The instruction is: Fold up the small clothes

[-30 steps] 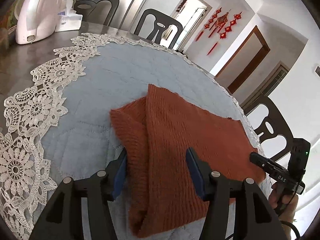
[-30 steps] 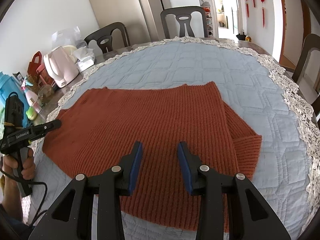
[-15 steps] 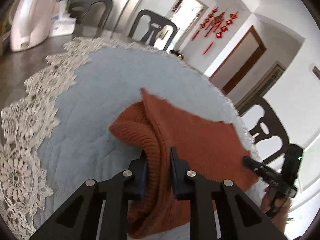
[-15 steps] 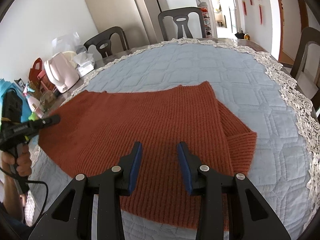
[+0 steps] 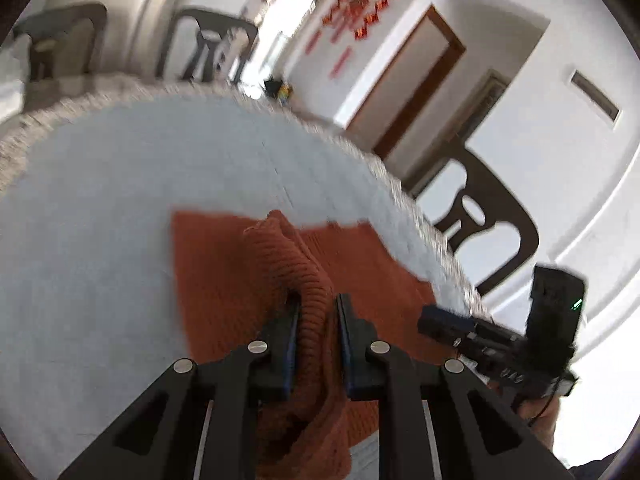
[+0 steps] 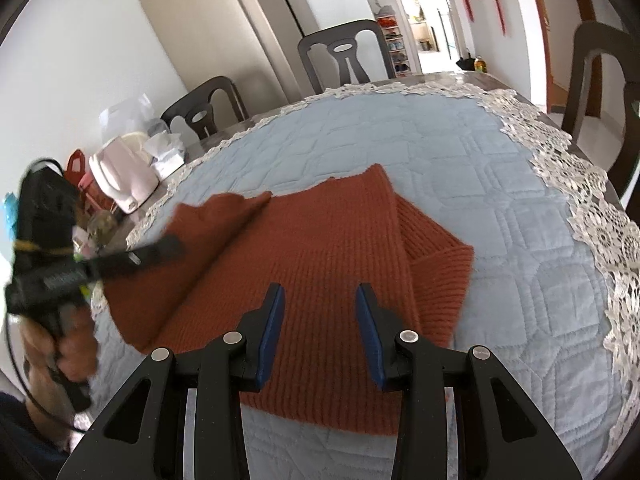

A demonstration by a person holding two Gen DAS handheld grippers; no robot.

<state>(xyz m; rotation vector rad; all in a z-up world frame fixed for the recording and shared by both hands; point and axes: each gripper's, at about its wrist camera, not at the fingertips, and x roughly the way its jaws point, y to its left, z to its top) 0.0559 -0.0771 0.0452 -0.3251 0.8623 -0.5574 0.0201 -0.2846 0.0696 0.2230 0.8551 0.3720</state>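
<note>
Left tongs (image 5: pixel 317 332) pinch the rust knit garment (image 6: pixel 328 252); right tongs (image 6: pixel 320 330) hover open.
The left pair has just clamped a raised fold; the garment lies on the quilted blue surface (image 6: pixel 460 160), lace-edged, near centre.

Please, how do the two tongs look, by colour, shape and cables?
Both the left tongs and the right tongs have black angular fingers with silver rivets and blue pads. Each sits on a black pistol-style handle; a black cable hangs from the left one.
</note>
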